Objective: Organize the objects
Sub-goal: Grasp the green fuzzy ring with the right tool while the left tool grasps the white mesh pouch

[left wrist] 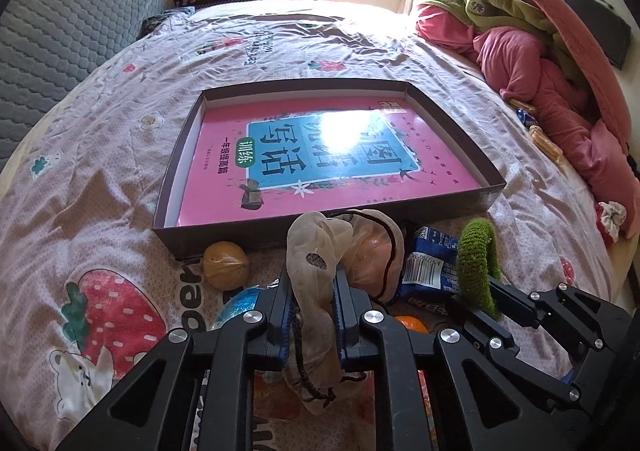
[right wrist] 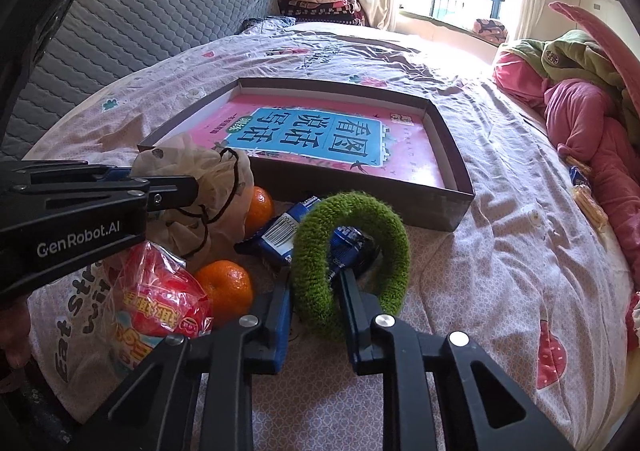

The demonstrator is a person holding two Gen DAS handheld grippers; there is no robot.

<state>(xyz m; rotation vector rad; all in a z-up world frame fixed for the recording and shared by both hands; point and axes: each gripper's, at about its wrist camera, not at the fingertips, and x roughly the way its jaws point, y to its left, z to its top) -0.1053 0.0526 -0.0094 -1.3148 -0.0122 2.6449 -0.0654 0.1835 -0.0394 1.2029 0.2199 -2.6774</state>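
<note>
Left tongs: the left gripper (left wrist: 312, 311) is closed on a cream gauze drawstring pouch (left wrist: 320, 247); the cloth bunches up between its blue pads. The right wrist view shows the same tool side-on at 9 o'clock (right wrist: 188, 183), with the pouch (right wrist: 192, 171) bulging past its tips.
Right tongs: the right gripper (right wrist: 316, 291) is clamped on the near side of a fuzzy green knitted ring (right wrist: 352, 263). The left wrist view shows it (left wrist: 480, 291) at 4 o'clock and only an arc of the ring (left wrist: 478, 255).
Box: a shallow dark cardboard tray (left wrist: 416, 87) lies at 12 o'clock on the pale strawberry-print bedsheet (left wrist: 100, 171), with a glossy pink and blue children's book (left wrist: 328, 155) flat inside.
Only in left view: a round brown-yellow wrapped ball (left wrist: 223, 265) at 9 o'clock of the pouch, just beside the tray wall, and a shiny blue foil item (left wrist: 240, 303) partly hidden by the finger.
Only in right view: a red crinkly snack bag (right wrist: 156, 299) at 7 o'clock and two oranges, one beside that bag (right wrist: 226, 287) and one behind the pouch (right wrist: 260, 211).
Both views: a blue barcode-printed snack packet (right wrist: 280, 235) lies between pouch and ring, near the tray's front wall.
Far right: pink and green bedding (right wrist: 580, 107) is heaped at 2 o'clock.
</note>
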